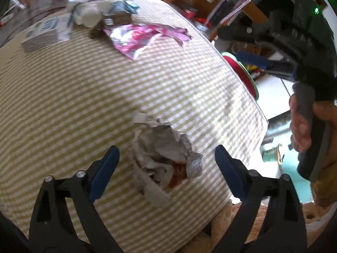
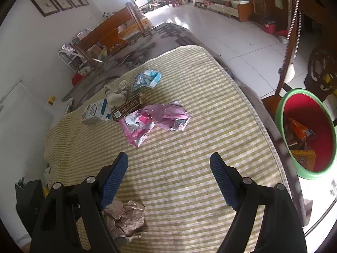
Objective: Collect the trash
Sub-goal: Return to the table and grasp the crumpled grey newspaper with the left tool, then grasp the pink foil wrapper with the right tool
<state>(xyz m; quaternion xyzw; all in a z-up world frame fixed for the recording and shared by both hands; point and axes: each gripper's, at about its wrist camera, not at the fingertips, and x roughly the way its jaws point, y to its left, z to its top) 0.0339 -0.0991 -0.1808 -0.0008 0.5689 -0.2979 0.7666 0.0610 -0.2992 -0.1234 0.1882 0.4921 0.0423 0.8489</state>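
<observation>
Surface: striped cloth [image 1: 84, 97] over a table, cluttered room beyond.
Left view, gripper: left gripper [image 1: 166, 158] points down at a paper wad [image 1: 162, 160]; its jaws stand partly open on either side of the wad, pads not touching it, nothing held.
Left view, litter: pink wrapper [image 1: 143, 40] lies far up the cloth, a carton [image 1: 46, 31] and other scraps behind it.
Left view, other hand: right hand [image 1: 303, 124] grips its tool's handle past the table edge.
Right view, gripper: right gripper [image 2: 169, 175] hangs wide open and empty over bare cloth, the wad low to its left.
Right view, bin: bin [image 2: 290, 164] stands beside the table, some wrappers already inside.
Progress: partly done, I'd say; wad, pink wrapper, carton, brown box [image 2: 128, 107] and blue packet [image 2: 145, 80] remain.
</observation>
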